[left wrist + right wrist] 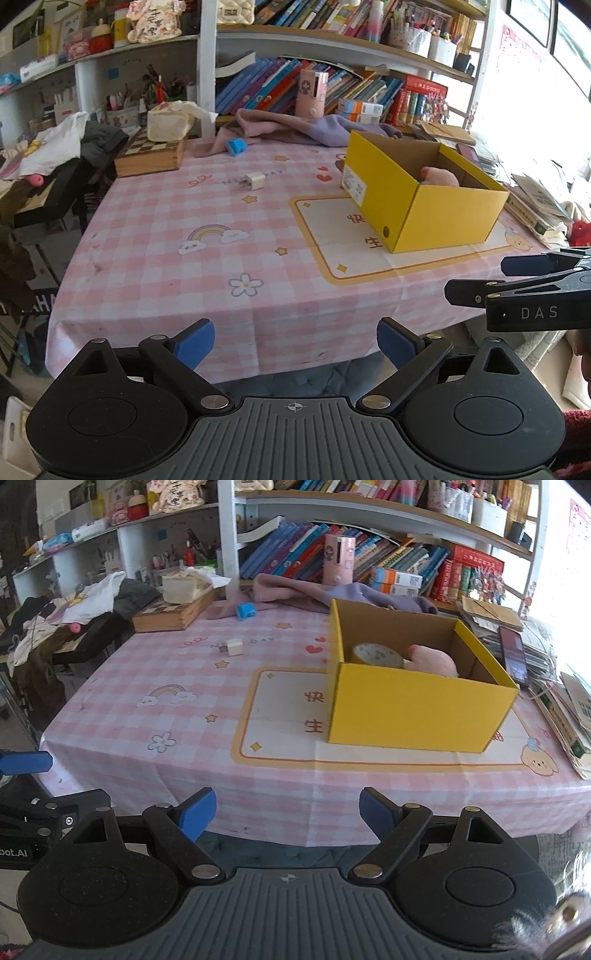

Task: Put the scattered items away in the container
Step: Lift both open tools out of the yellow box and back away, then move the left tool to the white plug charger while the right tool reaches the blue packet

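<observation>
Right gripper [288, 814] view alone: tape roll [376, 656] inside yellow box [417, 710]

One yellow box [417, 705], one charger plug [235, 647], one tape roll [376, 656]

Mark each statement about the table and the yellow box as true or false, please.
1. A tape roll lies inside the yellow box. True.
2. The white charger is inside the box. False: it lies on the tablecloth.
3. The left tool grips the blue sharpener. False: it is open and empty.
4. A pink soft toy is in the box. True.
5. The right tool is open and empty. True.
</observation>
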A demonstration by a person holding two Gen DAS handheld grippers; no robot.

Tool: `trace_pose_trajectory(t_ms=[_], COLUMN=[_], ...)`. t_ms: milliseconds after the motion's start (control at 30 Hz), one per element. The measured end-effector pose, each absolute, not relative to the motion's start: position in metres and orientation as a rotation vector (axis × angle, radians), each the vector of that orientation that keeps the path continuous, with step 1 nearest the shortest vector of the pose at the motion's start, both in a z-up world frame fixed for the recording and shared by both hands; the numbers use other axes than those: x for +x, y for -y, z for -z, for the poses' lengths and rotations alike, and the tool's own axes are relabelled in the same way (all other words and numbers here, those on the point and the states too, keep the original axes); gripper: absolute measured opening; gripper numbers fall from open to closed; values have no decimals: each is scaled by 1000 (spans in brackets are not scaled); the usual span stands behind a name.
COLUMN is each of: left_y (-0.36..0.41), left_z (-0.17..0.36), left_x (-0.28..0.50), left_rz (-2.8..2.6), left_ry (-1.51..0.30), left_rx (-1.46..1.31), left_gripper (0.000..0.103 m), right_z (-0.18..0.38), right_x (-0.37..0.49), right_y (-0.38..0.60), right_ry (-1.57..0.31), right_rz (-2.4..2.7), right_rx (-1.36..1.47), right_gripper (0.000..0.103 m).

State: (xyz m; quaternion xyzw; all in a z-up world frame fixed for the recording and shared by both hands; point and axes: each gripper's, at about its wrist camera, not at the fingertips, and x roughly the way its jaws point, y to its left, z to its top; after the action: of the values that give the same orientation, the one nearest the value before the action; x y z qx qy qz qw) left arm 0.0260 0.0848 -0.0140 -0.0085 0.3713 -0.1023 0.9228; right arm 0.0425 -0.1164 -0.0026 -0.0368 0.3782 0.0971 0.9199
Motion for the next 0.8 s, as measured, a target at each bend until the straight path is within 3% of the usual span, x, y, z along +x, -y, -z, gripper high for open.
trace_pose_trajectory(t_ms=[800], left_y=[-113], left_z=[18], left_x=[61], left_rz=[77], left_ry=[-779], left_rx=[-18], left_gripper=[97], right_z=[2], right_x=[103], right_y=[66], right_ry=[-731], right_rz=[-408], right_rx=[-144], right_gripper=[84])
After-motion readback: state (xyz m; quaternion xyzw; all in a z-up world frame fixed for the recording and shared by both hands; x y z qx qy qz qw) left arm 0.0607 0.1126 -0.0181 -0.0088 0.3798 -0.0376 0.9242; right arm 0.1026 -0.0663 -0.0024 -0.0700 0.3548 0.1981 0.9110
